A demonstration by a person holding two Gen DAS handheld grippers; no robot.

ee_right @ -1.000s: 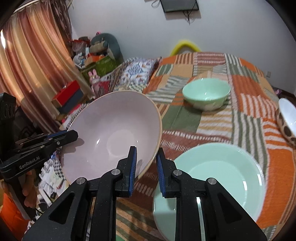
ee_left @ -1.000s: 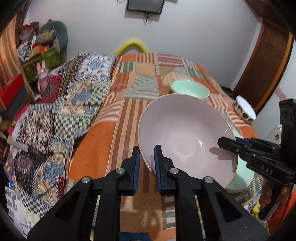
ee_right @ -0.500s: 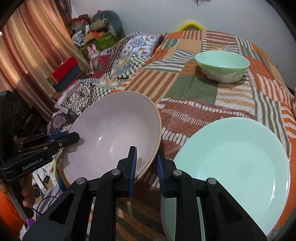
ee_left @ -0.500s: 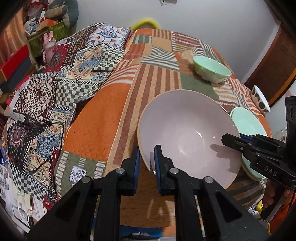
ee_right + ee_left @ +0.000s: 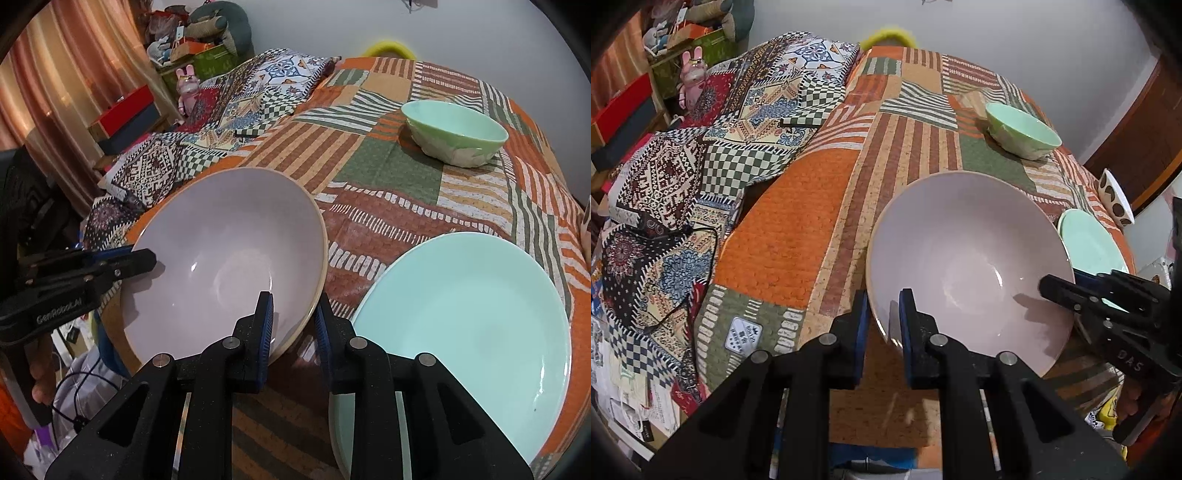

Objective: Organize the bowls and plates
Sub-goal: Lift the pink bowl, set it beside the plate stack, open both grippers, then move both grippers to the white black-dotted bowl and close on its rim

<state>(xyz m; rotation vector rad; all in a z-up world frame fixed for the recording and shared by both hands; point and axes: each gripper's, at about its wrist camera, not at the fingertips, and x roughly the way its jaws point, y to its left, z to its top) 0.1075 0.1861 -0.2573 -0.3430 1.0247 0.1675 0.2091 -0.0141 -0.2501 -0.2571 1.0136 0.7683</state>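
A large pale pink bowl point(image 5: 964, 258) is held by both grippers above the near edge of the patchwork-covered table point(image 5: 812, 221). My left gripper point(image 5: 882, 317) is shut on its near rim. My right gripper point(image 5: 293, 317) is shut on the opposite rim and shows at the right of the left wrist view point(image 5: 1060, 286). The bowl also shows in the right wrist view point(image 5: 221, 266). A mint green plate point(image 5: 465, 317) lies right of the bowl. A mint green bowl point(image 5: 454, 134) stands farther back. A white bowl with brown spots point(image 5: 1115, 199) sits at the far right edge.
A patterned quilt point(image 5: 738, 122) drapes over the table's left side. Boxes and a pink toy rabbit point(image 5: 692, 74) stand on shelves at the left. Curtains point(image 5: 55, 92) hang at the left. A wooden door point(image 5: 1137, 129) is at the right.
Both grippers and the pink bowl have pulled back and lowered toward the table's near edge. The green plate now fills more of the right wrist view.
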